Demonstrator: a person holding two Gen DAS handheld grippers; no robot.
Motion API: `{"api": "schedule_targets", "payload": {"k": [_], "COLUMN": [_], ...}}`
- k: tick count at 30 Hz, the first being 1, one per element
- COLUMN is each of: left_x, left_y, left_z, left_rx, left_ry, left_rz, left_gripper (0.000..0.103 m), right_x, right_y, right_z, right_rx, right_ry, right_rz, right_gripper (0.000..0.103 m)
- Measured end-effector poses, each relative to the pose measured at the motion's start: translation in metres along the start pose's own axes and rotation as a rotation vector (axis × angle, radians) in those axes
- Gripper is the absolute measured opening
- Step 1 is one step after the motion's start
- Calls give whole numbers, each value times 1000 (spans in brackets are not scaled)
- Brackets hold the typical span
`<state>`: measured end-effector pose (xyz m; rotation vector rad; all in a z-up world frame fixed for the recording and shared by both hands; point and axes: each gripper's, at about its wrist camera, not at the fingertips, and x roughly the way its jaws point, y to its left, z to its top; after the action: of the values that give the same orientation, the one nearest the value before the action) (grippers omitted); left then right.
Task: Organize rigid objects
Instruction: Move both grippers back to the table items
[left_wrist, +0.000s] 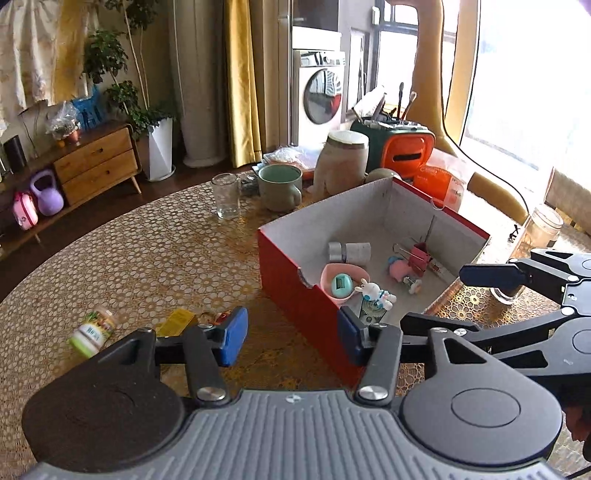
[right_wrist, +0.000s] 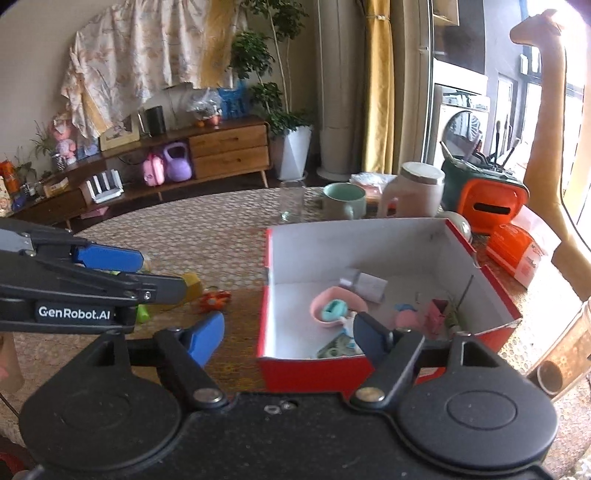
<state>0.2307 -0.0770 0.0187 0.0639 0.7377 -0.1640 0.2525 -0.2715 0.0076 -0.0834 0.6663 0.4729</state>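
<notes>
While the red cardboard box with a white inside (left_wrist: 291, 266) sits open on the round tabletop covered with a gold honeycomb-patterned cloth (left_wrist: 147, 258), both pairs of tongs hover at its near side with nothing between their blue pads. The left tongs (left_wrist: 291, 334) stand partly open over the box's near corner, and the right tongs (right_wrist: 288, 341) gape wider across the box's near wall. Inside the box lie a pink heart-shaped dish (left_wrist: 345, 275) holding a small teal gadget (left_wrist: 340, 283), a white rabbit figurine (left_wrist: 376, 293) just beside the dish, a grey-and-white cylinder (left_wrist: 351, 252) toward the far wall, a pink pig toy (left_wrist: 399, 267), a pink binder clip (left_wrist: 419, 254) and a small flower charm (left_wrist: 413, 284). Outside the box, to its left on the cloth, lie a small bottle with a pale green cap and green label (left_wrist: 94, 328) on its side, a yellow block (left_wrist: 177, 321) and a small orange toy (right_wrist: 214, 299). Beyond the box's far wall stand a clear drinking glass (left_wrist: 226, 195), a sage green ceramic mug (left_wrist: 279, 186), a beige jar with a metal-rimmed lid (left_wrist: 343, 158) and an orange and dark green case holding brushes (left_wrist: 402, 144). To the right of the box stands a clear glass jar (left_wrist: 543, 225).
</notes>
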Motion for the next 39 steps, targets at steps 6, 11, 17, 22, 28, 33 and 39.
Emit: {"api": "schedule_targets", "payload": {"k": [6,11,17,22,28,33,39], "left_x": [-24,-35,-43,-45,-39,-29,-8], "left_y": [18,39,69,98,135,166,197], "left_z": [-17,-32,-50,-68,-87,-99,-102], "left_rx": [-15,-70,-120,-165,-216,-263,-292], "left_ry": [-59,-82,-112,-120,-107,-96,-86], "left_rz": [35,56,117,152,187,216,260], "left_gripper": [69,77,81,86,86,86,86], "right_x": [-6,-8,-5,7,25,41,65], "right_y": [19,33,48,67,93,107,114], "right_z": [-7,-10,-12,-12,-12,-16,-15], "right_rx": [-12,-15,-16,-26,-58,-99,-114], "right_ry": [-17,-38,-83,-102,-96,-72,-47], "right_rz": [41,79,157,194,219,221,220], "right_gripper": [85,90,103,103,103,103,103]}}
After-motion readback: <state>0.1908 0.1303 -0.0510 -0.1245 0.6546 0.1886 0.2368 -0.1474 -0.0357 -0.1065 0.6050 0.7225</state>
